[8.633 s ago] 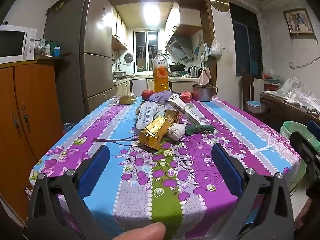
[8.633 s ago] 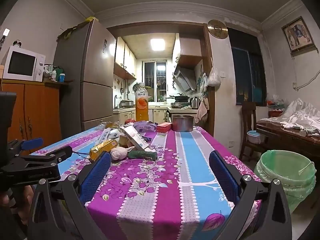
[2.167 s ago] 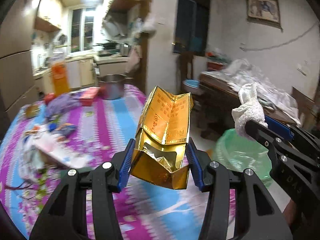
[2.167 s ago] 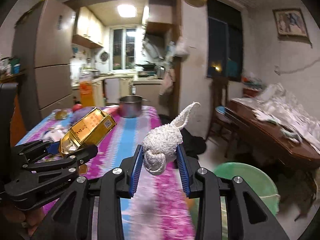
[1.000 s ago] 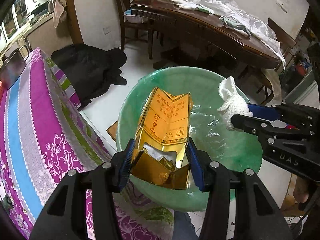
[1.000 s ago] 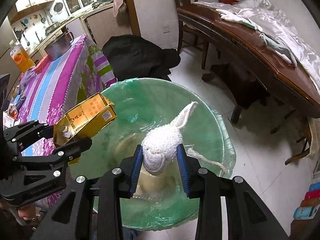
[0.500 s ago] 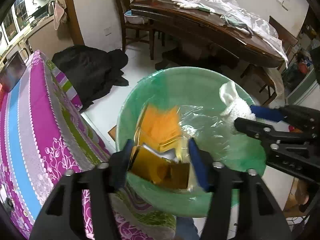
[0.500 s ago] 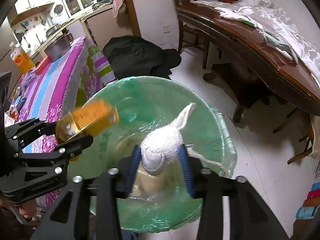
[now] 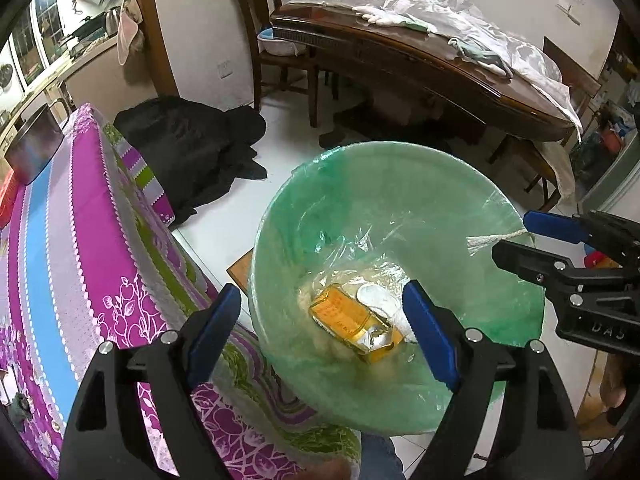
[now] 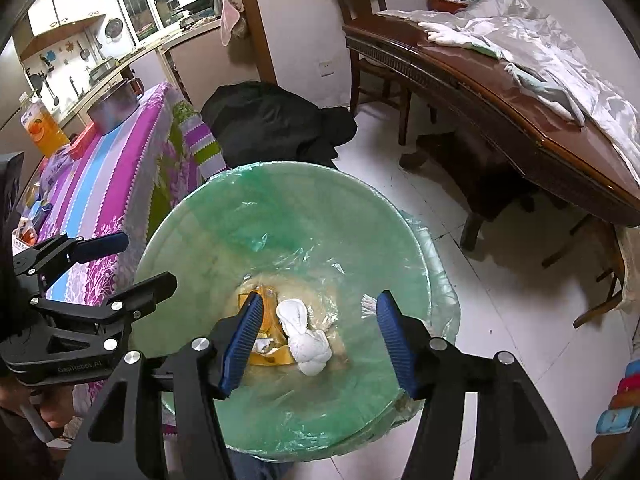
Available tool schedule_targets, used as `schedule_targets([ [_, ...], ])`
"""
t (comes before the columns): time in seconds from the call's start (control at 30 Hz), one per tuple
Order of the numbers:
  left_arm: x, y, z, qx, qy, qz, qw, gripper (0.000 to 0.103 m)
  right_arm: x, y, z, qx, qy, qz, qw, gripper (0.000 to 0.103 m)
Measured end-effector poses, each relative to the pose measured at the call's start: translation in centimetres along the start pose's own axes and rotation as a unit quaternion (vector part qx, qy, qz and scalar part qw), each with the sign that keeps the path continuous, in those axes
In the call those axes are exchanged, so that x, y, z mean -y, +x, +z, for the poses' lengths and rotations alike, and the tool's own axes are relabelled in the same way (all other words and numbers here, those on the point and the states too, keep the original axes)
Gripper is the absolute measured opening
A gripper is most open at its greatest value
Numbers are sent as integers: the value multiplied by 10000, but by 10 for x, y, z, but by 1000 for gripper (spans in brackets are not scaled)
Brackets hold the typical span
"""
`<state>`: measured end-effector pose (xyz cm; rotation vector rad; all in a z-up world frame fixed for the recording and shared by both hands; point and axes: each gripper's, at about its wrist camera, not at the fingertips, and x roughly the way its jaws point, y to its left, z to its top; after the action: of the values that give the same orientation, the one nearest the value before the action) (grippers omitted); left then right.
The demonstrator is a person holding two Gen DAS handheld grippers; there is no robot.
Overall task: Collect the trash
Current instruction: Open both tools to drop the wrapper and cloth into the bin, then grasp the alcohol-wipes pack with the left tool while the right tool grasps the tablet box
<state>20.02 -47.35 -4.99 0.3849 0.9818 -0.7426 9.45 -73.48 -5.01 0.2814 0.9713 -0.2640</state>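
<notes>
- Green plastic liner covers the round bin [image 9: 400, 184], which fills the lower centre of both wrist views and stands on the white floor beside the desk [image 9: 60, 220] with its purple and blue striped cloth.
- Gold carton [image 9: 352, 322] lies at the bottom of the bin, its long axis running from upper left to lower right in the left wrist view, torn end toward the lower right.
- White cloth wad [image 10: 304, 338] rests against the carton, just right of it in the right wrist view; both pieces sit below the grippers and apart from every pad.
- Left gripper [image 9: 320, 326]: jaws have just been opening and now stand spread wide, with nothing between them; it points steeply down into the bin from above the near rim.
- Right gripper [image 10: 318, 334]: jaws have just been opening and stand parted, also gripping nothing. A frayed white string [image 10: 370, 304] shows just inside its right pad; whether it touches the pad cannot be told.
- Judgement: this drop looks complete. More items probably remain on the desk toward the upper left of both frames, so the coming move turns away from the bin, and the left hand, nearer the desk edge, seems better placed to lead.
- A pot [image 10: 116, 106] and an orange drink bottle [image 10: 38, 126] stand on the desk's far end.
</notes>
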Motion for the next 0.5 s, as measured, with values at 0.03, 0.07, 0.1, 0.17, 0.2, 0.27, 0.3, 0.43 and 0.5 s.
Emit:
schedule_targets([
  [0.03,0,-1,0,2,5,-2,10000,79,0,-1,0,6,-2,-7,10000,60],
  [0.07,0,-2,0,12,9,-3,10000,79,0,-2,0,14,-3,-16,10000,60],
  [0.1,0,-3,-1,19,20,-9,10000,79,1,-3,0,21,-1,-16,10000,60],
  [0.17,0,-6,-4,47,69,13,10000,79,0,-7,1,83,0,-8,10000,60],
  [0.2,-3,-10,-7,77,104,29,9999,79,0,-9,1,136,-8,11,9999,60],
  [0.27,-11,-19,-15,154,152,86,9997,79,-8,-21,-1,362,-55,121,9993,60],
  [0.3,-20,-27,-21,228,143,106,9996,79,-19,-32,-2,555,-157,244,9980,60],
  [0.43,-68,-60,-51,553,-120,311,9979,79,-67,-64,-10,1173,-623,695,9887,62],
  [0.5,-102,-82,-74,713,-356,453,9958,79,-100,-70,-16,1365,-892,988,9817,63],
])
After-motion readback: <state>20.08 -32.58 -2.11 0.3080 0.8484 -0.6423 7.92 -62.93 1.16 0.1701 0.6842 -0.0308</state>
